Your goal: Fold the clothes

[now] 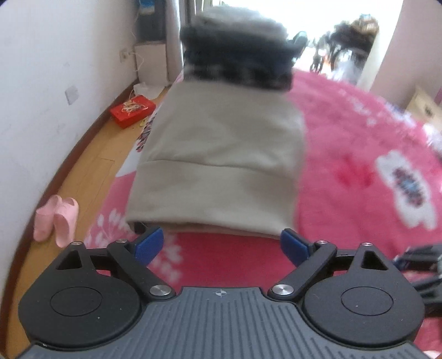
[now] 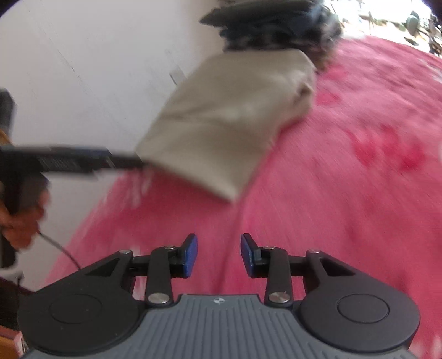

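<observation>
A folded beige garment (image 1: pixel 218 163) lies on the pink bedspread (image 1: pixel 359 154), its near hem just ahead of my left gripper (image 1: pixel 222 244). The left gripper is wide open, its blue pads level with the hem's two corners, nothing between them. Behind the beige piece sits a pile of dark and grey folded clothes (image 1: pixel 237 52). In the right wrist view the beige garment (image 2: pixel 223 124) lies ahead and to the left, well clear of my right gripper (image 2: pixel 218 255), which is open over bare bedspread (image 2: pixel 345 193). The left gripper's body (image 2: pixel 69 161) reaches the garment's left corner there, held by a hand (image 2: pixel 22 221).
The bed's left edge drops to a wooden floor (image 1: pixel 91 165) along a white wall. Pink slippers (image 1: pixel 56 221) and a red box (image 1: pixel 132 110) lie on that floor. The dark clothes pile (image 2: pixel 276 24) stands at the far end of the bed. A doorway opens at the back right.
</observation>
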{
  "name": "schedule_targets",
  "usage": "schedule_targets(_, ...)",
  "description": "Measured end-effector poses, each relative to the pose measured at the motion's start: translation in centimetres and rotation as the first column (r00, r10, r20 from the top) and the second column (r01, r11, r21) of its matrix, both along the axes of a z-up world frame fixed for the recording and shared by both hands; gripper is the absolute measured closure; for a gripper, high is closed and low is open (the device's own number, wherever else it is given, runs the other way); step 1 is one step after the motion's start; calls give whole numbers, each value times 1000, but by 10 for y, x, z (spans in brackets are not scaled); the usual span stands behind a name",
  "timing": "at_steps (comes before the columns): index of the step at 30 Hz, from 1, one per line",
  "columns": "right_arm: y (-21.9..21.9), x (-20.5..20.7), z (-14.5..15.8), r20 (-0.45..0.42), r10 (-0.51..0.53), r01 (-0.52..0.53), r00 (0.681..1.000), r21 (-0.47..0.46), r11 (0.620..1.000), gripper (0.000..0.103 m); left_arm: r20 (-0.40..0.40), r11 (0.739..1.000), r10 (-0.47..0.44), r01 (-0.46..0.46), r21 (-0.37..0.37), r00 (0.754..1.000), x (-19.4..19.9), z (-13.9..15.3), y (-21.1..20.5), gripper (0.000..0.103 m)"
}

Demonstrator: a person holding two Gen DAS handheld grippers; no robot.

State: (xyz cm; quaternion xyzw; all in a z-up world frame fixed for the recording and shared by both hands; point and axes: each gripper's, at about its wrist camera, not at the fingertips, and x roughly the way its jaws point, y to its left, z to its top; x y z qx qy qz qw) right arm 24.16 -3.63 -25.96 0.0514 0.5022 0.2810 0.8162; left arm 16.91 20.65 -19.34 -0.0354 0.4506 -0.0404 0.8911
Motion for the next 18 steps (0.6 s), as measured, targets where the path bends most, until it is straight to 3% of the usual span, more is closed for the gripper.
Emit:
schedule_targets(5, -26, -46, 34, 28, -40, 42, 999, -71, 997, 52, 70, 998, 9, -4, -68, 997, -46, 30, -22, 2)
schedule_targets(11, -34, -77, 70, 82, -165, 170, 983, -52, 984, 49, 121, 996, 2, 10, -92, 993, -87, 60, -28, 1)
schedule_targets(14, -31, -101, 93, 112, -211, 218, 971, -54, 974, 38, 175, 996, -8, 23, -82, 984, -107, 84, -24, 0)
schedule_targets(18, -22, -129, 115, 144, -244, 255, 959, -67, 965, 36, 247, 992, 5, 25, -120, 969, -130, 114, -14, 0)
